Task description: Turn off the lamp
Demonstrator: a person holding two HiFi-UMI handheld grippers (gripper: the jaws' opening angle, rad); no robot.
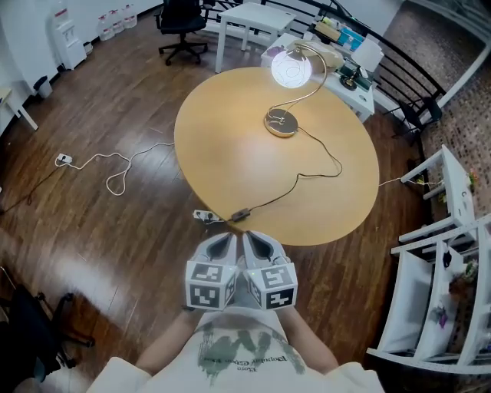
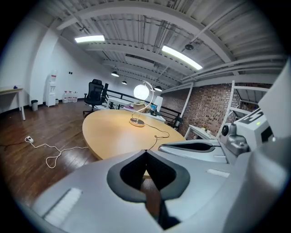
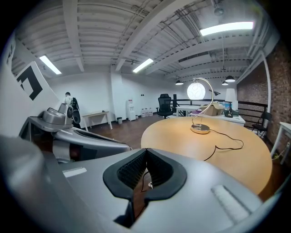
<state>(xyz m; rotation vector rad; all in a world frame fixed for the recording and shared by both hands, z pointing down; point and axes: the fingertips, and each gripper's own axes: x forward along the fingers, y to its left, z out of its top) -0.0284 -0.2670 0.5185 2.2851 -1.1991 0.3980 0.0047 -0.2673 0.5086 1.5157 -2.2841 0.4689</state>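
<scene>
The lamp is lit: its round glowing head (image 1: 291, 70) arches on a thin curved stem over a round metal base (image 1: 281, 123) at the far side of the round wooden table (image 1: 230, 146). Its black cord (image 1: 322, 157) snakes across the tabletop to an inline switch (image 1: 241, 214) at the near edge. Both grippers are held side by side just short of that edge, well away from the lamp. The left gripper (image 1: 225, 243) is shut and empty. The right gripper (image 1: 255, 242) is also shut with nothing in it. The lamp (image 2: 141, 92) glows far ahead in the left gripper view, and the lamp (image 3: 196, 90) also in the right gripper view.
A white cable (image 1: 115, 165) loops over the wooden floor at left to a plug (image 1: 63, 159). A black office chair (image 1: 182, 27) and white tables (image 1: 249, 19) stand beyond the round table. A cluttered white desk (image 1: 349, 61) is at the back right, white racks (image 1: 449, 253) at right.
</scene>
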